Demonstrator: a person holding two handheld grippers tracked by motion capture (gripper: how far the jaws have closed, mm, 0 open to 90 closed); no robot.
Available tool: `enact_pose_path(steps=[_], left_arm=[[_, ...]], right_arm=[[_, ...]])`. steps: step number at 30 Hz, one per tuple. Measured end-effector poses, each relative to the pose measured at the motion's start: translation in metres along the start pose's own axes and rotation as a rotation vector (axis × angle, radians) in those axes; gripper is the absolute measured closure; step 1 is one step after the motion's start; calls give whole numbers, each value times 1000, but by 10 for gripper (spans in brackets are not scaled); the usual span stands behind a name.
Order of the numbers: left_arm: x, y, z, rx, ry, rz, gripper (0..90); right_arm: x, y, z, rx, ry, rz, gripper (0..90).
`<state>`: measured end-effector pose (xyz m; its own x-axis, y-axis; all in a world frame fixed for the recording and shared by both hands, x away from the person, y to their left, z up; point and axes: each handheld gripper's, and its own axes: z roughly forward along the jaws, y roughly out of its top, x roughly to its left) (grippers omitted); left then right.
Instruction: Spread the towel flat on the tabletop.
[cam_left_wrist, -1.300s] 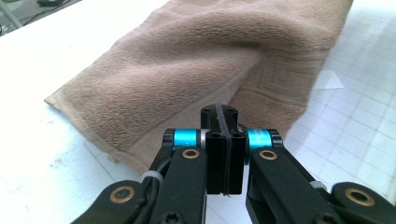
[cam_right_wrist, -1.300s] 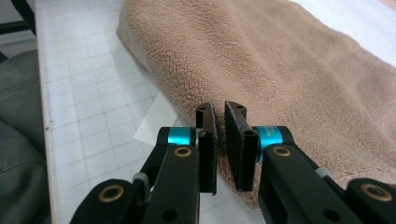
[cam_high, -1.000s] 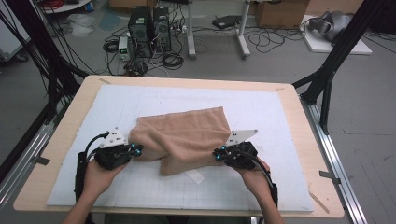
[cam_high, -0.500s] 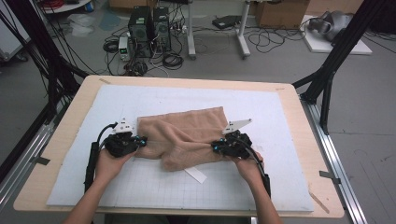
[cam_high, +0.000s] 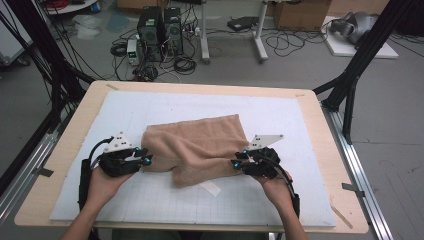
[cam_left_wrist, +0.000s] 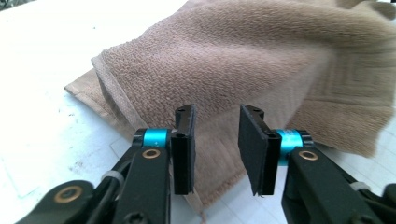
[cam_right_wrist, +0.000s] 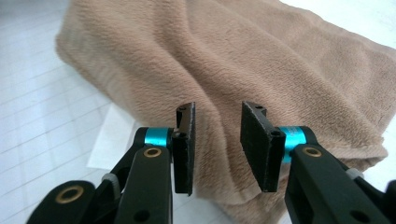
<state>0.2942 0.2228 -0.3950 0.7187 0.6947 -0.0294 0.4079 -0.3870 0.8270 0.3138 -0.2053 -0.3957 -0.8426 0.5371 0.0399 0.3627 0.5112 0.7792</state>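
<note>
Compared with the earlier frames, both grippers have let go of the tan towel (cam_high: 197, 147) and drawn slightly apart toward its left and right ends, and the cloth now lies flatter on the mat.

Nearest the person, two forearms enter from the near edge of the wooden table (cam_high: 320, 107). The left gripper (cam_high: 145, 159) sits just beside the towel's left end, its jaws parted with a clear gap and nothing between them; in the left gripper view the left gripper (cam_left_wrist: 215, 147) faces the hemmed edge of the towel (cam_left_wrist: 261, 65). The right gripper (cam_high: 234, 163) stands at the towel's near right edge, its jaws likewise apart and empty; in the right gripper view the right gripper (cam_right_wrist: 217, 147) looks over the folded pile of the towel (cam_right_wrist: 243, 60).

A small white slip (cam_high: 210, 187) lies on the white gridded mat (cam_high: 150, 195), partly tucked under the towel's near edge.

The towel lies bunched near the mat's centre, its long axis running left to right, with the near left corner dipping toward the person.

Beyond the table, computer towers (cam_high: 159, 27) and loose cables (cam_high: 295, 42) rest on the grey floor (cam_high: 400, 130), and black frame struts (cam_high: 360, 60) rise at the right.
</note>
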Motion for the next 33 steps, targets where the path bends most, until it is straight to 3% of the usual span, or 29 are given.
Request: enact_pose_path(steps=[5, 10, 14, 18, 24, 33], left_arm=[[-7, -4, 12, 39, -27, 32, 546], [-7, -3, 38, 100, -2, 39, 521], [-8, -2, 53, 119, 58, 62, 562], [-8, -1, 59, 113, 94, 67, 669], [-14, 0, 45, 106, 97, 102, 800], [-19, 0, -3, 12, 65, 83, 855]], right_arm=[[11, -5, 5, 23, 12, -29, 624], [15, -12, 23, 68, 10, -43, 610], [10, -15, 38, 76, 11, -31, 619], [8, -11, 45, 79, -6, -46, 699], [14, -8, 36, 82, -9, -84, 792], [22, 0, -2, 26, -13, -111, 810]])
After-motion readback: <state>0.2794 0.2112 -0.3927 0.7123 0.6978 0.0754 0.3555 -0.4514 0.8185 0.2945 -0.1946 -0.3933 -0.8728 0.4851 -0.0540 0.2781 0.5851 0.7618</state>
